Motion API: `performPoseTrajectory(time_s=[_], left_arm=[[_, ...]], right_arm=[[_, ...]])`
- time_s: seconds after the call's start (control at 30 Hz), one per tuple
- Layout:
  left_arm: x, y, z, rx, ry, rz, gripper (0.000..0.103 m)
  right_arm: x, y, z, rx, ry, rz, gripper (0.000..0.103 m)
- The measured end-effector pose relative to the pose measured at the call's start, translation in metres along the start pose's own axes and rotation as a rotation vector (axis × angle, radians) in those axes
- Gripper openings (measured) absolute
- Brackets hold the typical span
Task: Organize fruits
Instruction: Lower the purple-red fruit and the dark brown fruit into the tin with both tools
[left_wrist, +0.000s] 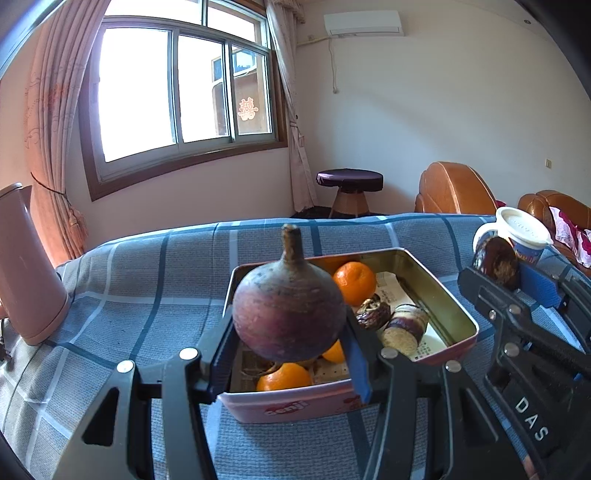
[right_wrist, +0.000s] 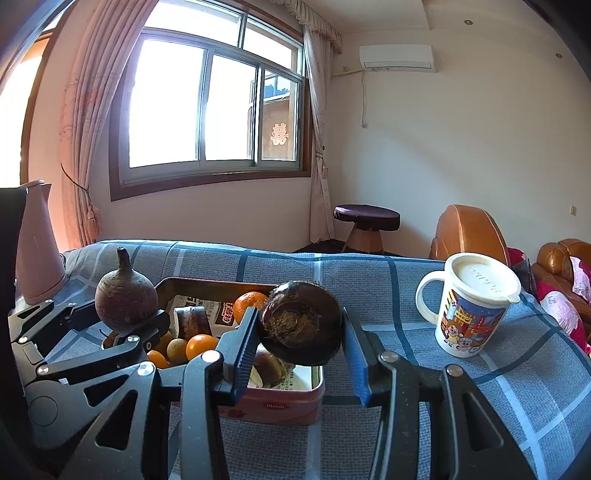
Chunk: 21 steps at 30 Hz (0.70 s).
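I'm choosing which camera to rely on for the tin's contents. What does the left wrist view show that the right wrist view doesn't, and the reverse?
Only the left wrist view shows the pink metal tin's far interior clearly, with the cut purple-skinned root piece lying on printed paper.

Only the right wrist view shows the whole lidded cartoon mug and the dark round root's rough cut face, clamped in the right gripper.

Both show the left gripper holding the purple round radish with a stalk above the tin, oranges inside, and the blue checked cloth.
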<state>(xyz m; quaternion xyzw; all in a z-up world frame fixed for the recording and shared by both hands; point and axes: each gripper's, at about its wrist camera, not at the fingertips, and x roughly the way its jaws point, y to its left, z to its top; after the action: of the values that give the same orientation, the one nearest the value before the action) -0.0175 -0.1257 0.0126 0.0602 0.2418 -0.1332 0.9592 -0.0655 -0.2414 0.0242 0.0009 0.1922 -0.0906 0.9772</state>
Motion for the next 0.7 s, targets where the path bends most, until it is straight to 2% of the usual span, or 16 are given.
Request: performPoseTrajectory(time_s=[0.7], left_arm=[[0.000, -0.014, 0.005, -0.004, -0.011, -0.050, 0.054]], right_arm=[[-0.005, -0.014, 0.003, 0.036, -0.020, -0.049, 0.046]])
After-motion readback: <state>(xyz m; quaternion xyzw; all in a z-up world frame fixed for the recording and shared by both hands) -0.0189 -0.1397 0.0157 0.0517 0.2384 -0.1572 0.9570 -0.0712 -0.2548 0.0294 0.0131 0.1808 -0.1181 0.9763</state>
